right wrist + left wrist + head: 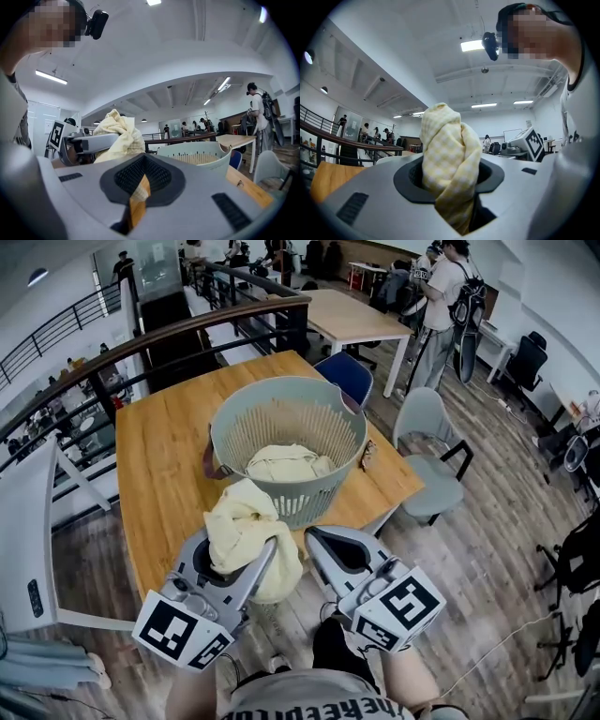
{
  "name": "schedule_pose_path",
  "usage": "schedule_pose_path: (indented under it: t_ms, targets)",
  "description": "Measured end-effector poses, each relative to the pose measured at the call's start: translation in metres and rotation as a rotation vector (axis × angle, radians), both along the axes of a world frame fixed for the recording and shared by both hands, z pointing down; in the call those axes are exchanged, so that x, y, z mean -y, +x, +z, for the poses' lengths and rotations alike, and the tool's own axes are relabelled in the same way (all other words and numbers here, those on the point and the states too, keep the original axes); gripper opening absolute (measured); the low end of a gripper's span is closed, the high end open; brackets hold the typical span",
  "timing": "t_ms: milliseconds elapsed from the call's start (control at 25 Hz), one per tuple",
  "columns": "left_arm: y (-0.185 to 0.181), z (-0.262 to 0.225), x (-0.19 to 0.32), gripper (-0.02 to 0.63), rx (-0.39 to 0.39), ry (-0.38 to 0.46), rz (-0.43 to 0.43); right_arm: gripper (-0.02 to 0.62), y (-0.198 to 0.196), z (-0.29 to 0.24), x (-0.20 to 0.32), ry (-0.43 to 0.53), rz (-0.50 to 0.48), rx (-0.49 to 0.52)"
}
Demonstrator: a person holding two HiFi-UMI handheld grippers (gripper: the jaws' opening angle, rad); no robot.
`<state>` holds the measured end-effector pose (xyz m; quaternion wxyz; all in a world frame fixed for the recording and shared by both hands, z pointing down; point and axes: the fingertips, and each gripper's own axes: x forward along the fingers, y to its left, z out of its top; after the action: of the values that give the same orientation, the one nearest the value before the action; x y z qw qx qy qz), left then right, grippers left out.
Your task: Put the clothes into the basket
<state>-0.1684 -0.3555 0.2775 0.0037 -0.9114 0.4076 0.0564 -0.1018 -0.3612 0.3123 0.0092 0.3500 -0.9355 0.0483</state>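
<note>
Carrying step: left gripper (239, 554) at lower centre, fingers clamped on yellow cloth (242, 521), near the basket (330, 474) at centre. Right gripper (314, 538) fingers together, empty. Next, likely: lift over the rim, release.

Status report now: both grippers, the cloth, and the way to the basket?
Left gripper shut on yellow cloth. Right gripper closed, empty. Basket ahead on table, cream cloth inside; nothing between.

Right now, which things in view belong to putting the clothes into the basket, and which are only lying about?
Job: basket; pale cloth inside it; yellow checked cloth held by the left gripper.
Lying about: blue chair; grey chair; small brown item on the table.
</note>
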Motion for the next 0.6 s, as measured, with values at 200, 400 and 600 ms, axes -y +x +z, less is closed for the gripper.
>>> schedule_pose_path:
  t_ms: [200, 400, 600]
  targets:
    - [0.019, -0.02, 0.025, 0.189, 0.0, 0.007, -0.05, 0.009, 0.02, -0.015, 0.029, -0.001, -0.051, 0.012]
    - [0.031, -0.035, 0.047, 0.189, -0.008, 0.014, -0.1, 0.009, 0.035, -0.025, 0.054, 0.003, -0.101, 0.013]
    - [0.037, -0.056, 0.075, 0.189, -0.021, 0.016, -0.151, 0.009, 0.048, -0.039, 0.085, -0.002, -0.143, 0.013]
